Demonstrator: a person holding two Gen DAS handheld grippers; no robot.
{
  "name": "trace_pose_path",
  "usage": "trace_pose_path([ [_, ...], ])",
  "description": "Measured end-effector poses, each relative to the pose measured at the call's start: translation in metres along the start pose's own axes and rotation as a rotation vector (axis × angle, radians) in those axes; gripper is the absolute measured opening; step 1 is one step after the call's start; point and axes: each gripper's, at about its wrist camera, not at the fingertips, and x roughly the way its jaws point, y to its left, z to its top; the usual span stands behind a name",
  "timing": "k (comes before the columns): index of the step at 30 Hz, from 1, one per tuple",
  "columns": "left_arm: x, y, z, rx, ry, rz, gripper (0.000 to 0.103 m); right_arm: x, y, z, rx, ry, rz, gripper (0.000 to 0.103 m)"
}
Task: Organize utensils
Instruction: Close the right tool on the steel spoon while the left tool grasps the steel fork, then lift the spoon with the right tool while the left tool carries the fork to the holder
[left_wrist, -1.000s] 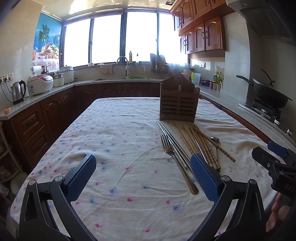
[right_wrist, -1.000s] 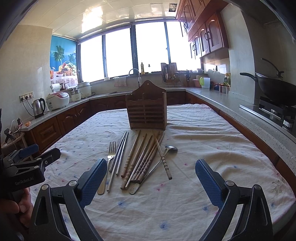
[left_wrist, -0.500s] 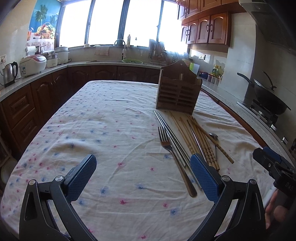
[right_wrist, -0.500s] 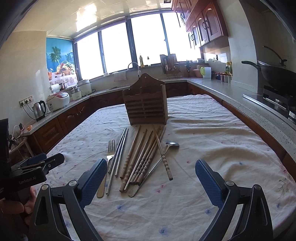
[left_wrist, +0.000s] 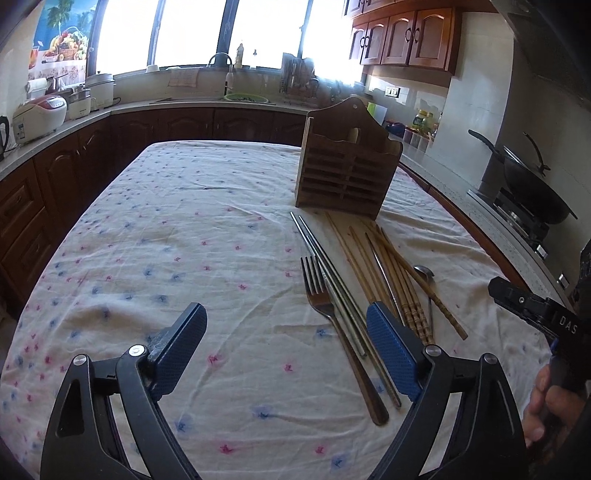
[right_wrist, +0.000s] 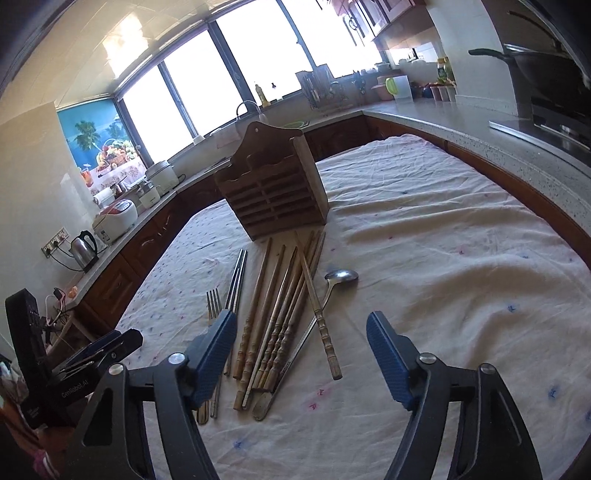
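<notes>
A slatted wooden utensil holder stands upright on the flowered tablecloth. In front of it lie a fork, a pair of metal chopsticks, several wooden chopsticks and a spoon. My left gripper hovers just left of the row, jaws closing, its right finger over the metal chopsticks. My right gripper hangs over the wooden chopsticks' near ends, jaws closing. The pads of neither press on anything.
Dark wooden cabinets and a stone counter ring the table. A wok sits on the stove at the right; a rice cooker and a kettle stand at the left. A hand holds each gripper at the frame edges.
Both grippers have come forward and dipped toward the utensils, and their jaws have narrowed. The right wrist view has rolled, so the holder now leans in it.
</notes>
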Motion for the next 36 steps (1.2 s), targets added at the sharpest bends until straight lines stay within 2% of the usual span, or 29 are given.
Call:
trace_pose_path([
  [2, 0.008, 0.002, 0.007, -0.005, 0.015, -0.005, 0.086, 0.008, -0.004, 0.005, 0.014, 0.017, -0.006, 0.055],
  [6, 0.029, 0.004, 0.022, -0.007, 0.065, -0.027, 0.079, 0.024, -0.013, 0.018, 0.05, 0.055, -0.01, 0.042],
  [11, 0.059, 0.002, 0.032, 0.007, 0.147, -0.068, 0.067, 0.047, -0.027, 0.03, 0.101, 0.118, 0.002, 0.035],
  [15, 0.08, -0.001, 0.033, 0.016, 0.208, -0.104, 0.064, 0.071, -0.041, 0.033, 0.15, 0.201, 0.011, 0.03],
  [21, 0.109, -0.002, 0.033, 0.019, 0.287, -0.159, 0.055, 0.099, -0.052, 0.025, 0.22, 0.301, 0.076, 0.021],
  [25, 0.117, -0.006, 0.036, 0.04, 0.295, -0.169, 0.043, 0.107, -0.058, 0.029, 0.263, 0.306, 0.119, 0.017],
  [28, 0.121, -0.004, 0.038, 0.027, 0.309, -0.196, 0.018, 0.112, -0.065, 0.029, 0.314, 0.316, 0.163, 0.009],
  [31, 0.118, -0.003, 0.037, 0.018, 0.303, -0.217, 0.014, 0.113, -0.063, 0.03, 0.313, 0.311, 0.176, 0.005],
  [34, 0.109, -0.002, 0.037, 0.021, 0.283, -0.223, 0.002, 0.102, -0.054, 0.034, 0.27, 0.271, 0.155, 0.002],
  [36, 0.101, -0.002, 0.038, 0.024, 0.263, -0.214, 0.002, 0.091, -0.049, 0.038, 0.245, 0.233, 0.147, 0.002],
])
